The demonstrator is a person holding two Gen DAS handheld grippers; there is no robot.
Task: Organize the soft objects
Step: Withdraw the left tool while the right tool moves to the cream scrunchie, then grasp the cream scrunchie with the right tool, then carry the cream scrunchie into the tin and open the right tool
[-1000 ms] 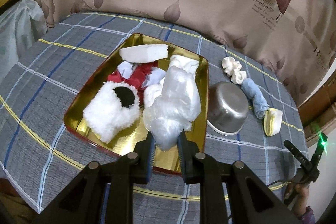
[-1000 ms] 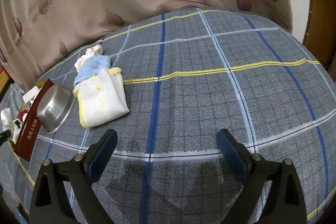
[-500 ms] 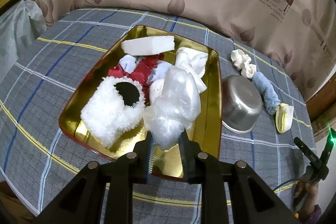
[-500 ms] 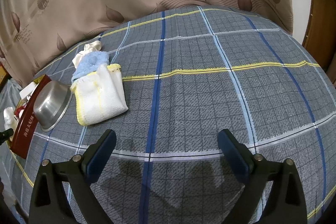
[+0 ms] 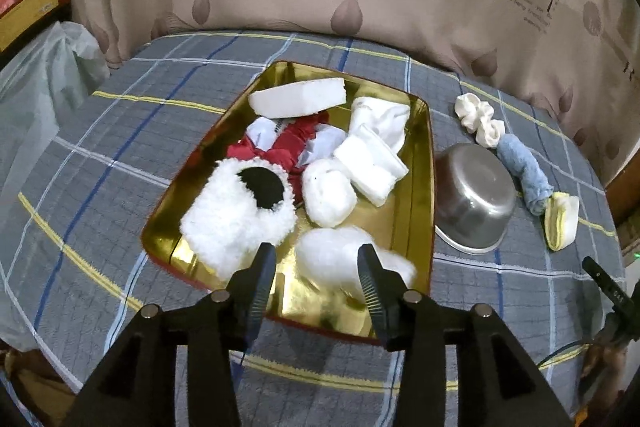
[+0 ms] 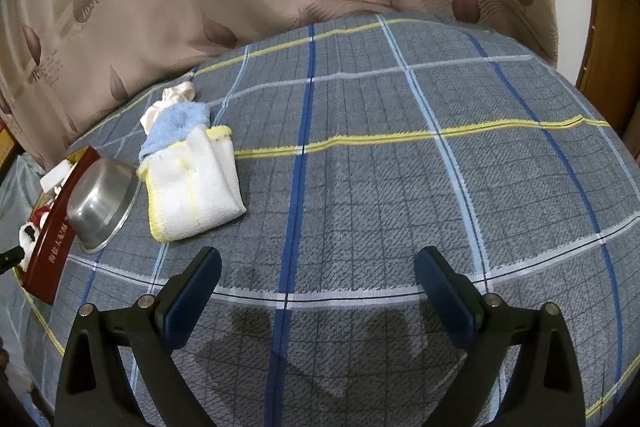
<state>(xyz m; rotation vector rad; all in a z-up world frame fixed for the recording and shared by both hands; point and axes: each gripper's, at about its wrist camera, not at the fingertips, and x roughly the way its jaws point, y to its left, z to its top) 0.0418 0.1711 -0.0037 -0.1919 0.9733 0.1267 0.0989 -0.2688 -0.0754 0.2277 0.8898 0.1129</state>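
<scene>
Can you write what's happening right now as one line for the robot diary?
left tool: open, above white plastic bag in gold tray | right tool: open, empty, over plaid cloth | towels outside tray

Even indoor light is falling from above; the shiny gold metal tray (image 5: 420, 163) is glaring, the white fluffy lump (image 5: 340, 259) is blurring, fisheye edges are bending and darkening.

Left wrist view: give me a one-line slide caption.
Open left gripper above a crumpled white plastic bag lying in the gold tray of soft items.
</scene>
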